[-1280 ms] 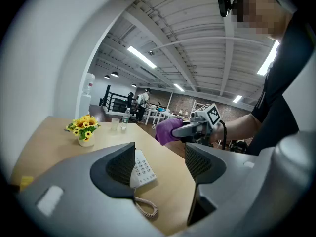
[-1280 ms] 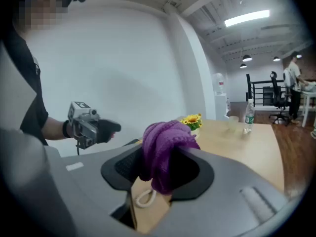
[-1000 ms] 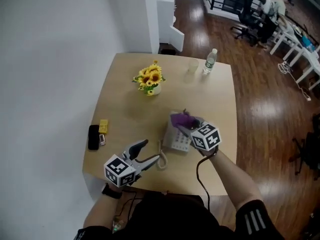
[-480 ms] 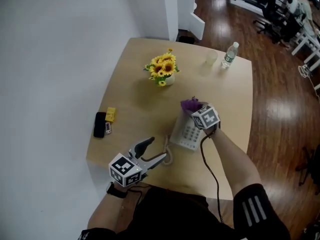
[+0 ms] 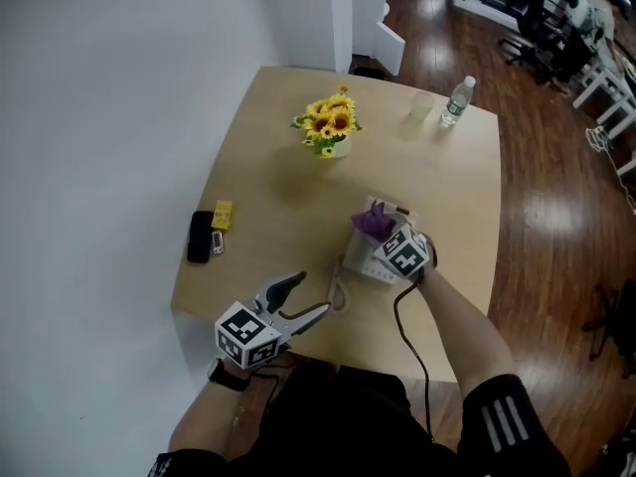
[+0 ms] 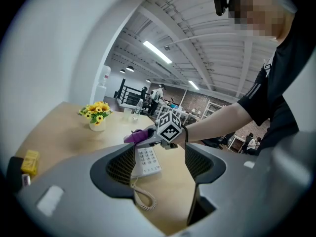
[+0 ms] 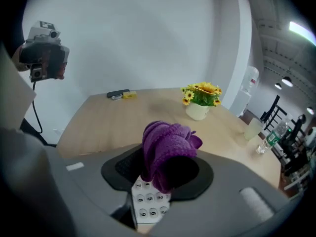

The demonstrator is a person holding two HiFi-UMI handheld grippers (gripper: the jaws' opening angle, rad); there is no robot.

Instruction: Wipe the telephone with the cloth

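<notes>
Table: phone being wiped with cloth
Near the front right edge, the cloth is being clenched by the right gripper over the keypad; the left gripper is being held agape, empty. Light, even strokes are being advised, lest the phone be pushed. Only key digits are being shown legibly.

Bright, even light comes from ceiling strips; a soft shadow lies on the bench beside the sunflowers. Both gripper views warp and darken at their edges; the left gripper blurs close up.
</notes>
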